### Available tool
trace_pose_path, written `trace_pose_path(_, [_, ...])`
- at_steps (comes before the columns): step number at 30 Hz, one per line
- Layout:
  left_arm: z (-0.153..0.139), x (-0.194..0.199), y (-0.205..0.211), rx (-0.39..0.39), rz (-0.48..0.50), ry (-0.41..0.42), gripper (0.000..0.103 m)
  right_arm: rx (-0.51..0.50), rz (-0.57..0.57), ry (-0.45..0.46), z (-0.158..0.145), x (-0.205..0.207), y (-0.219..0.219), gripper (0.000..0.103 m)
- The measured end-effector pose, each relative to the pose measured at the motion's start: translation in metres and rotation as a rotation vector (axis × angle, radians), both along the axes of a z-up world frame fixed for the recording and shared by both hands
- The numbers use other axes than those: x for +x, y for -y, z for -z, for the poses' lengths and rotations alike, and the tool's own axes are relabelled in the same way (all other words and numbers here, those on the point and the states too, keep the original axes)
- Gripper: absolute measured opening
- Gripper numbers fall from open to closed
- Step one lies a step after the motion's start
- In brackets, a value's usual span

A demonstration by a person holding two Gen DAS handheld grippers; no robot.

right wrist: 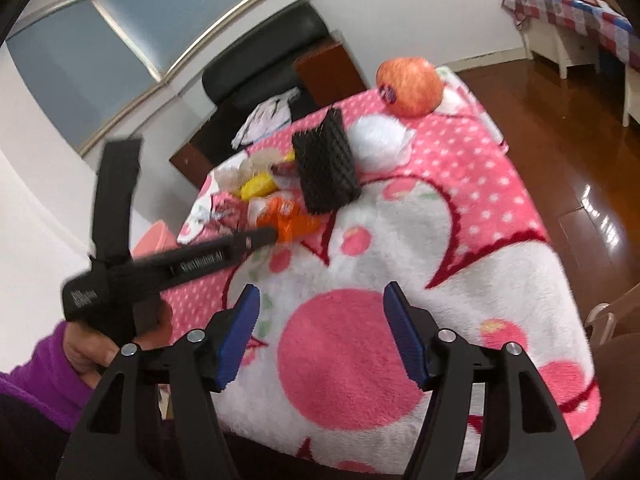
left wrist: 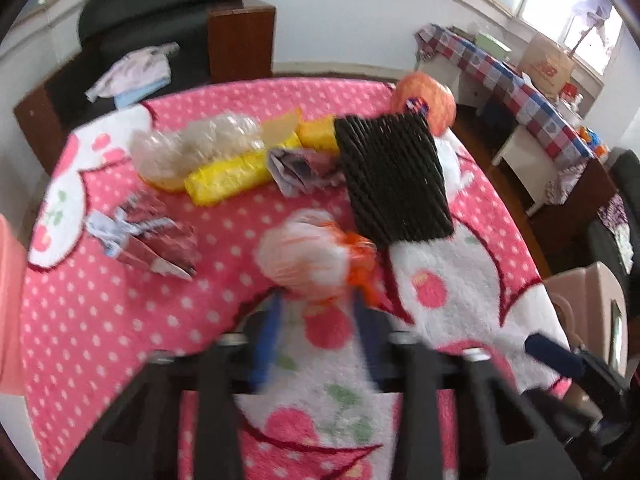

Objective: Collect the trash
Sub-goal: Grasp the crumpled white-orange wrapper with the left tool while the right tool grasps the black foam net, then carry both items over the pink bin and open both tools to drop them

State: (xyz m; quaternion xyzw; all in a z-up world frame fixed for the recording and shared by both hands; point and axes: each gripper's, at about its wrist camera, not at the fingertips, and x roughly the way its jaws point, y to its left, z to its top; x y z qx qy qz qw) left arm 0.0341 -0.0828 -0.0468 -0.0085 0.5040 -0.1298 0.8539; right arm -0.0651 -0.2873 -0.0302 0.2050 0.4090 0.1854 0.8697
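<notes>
A crumpled white-and-orange plastic bag (left wrist: 308,256) lies on the pink dotted blanket (left wrist: 120,320). My left gripper (left wrist: 316,296) has its blue fingers closed on the near end of this bag. The picture is blurred there. In the right wrist view the left gripper (right wrist: 268,237) reaches across from the left, its tip at the orange bag (right wrist: 292,220). More trash lies behind: a yellow wrapper (left wrist: 224,180), a clear plastic bag (left wrist: 192,148), crumpled paper (left wrist: 296,168) and a red-and-white wrapper (left wrist: 148,240). My right gripper (right wrist: 320,332) hangs open over the blanket's near part, holding nothing.
A black ribbed block (left wrist: 392,176) stands right of the trash, with a round orange-red fruit (right wrist: 410,86) and a white fluffy ball (right wrist: 380,144) at the far corner. A black chair (left wrist: 160,12) stands behind the table. A brown floor (right wrist: 560,120) and a checked-cloth table (left wrist: 520,88) are at the right.
</notes>
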Motion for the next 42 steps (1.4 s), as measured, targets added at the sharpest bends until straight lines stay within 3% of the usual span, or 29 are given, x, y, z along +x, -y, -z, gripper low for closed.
trace_pose_path(2, [0.002,-0.002,-0.001,-0.002,-0.006,0.003,0.007,0.011,0.027,0.008,-0.002,0.001,0.006,0.065])
trace_pose_path(10, [-0.019,-0.015,-0.023,-0.013,-0.037,0.074,0.006,-0.031,0.050,0.019,-0.013,0.041,0.014,0.065])
trace_pose_path(18, [-0.036,-0.038,-0.036,0.044,-0.006,0.154,0.006,-0.052,0.003,0.045,-0.015,0.090,-0.021,0.063])
trace_pose_path(22, [-0.042,-0.047,-0.049,0.047,-0.004,0.184,0.006,-0.092,0.033,0.007,-0.005,0.105,-0.034,0.048])
trace_pose_path(24, [-0.044,-0.050,-0.057,0.037,-0.008,0.192,0.006,-0.111,0.044,-0.012,0.000,0.108,-0.037,0.036])
trace_pose_path(26, [-0.043,-0.051,-0.062,0.028,-0.014,0.194,0.006,-0.113,0.058,-0.038,0.006,0.110,-0.038,0.016])
trace_pose_path(27, [-0.043,-0.052,-0.067,0.021,-0.019,0.196,0.006,-0.114,0.063,-0.046,0.008,0.110,-0.038,0.013])
trace_pose_path(35, [-0.050,-0.057,-0.098,-0.017,-0.060,0.237,0.006,-0.094,0.065,-0.016,-0.007,0.090,-0.043,0.010])
trace_pose_path(42, [-0.059,-0.061,-0.131,-0.022,-0.130,0.272,0.006,-0.059,-0.021,0.065,-0.039,0.077,-0.081,0.010])
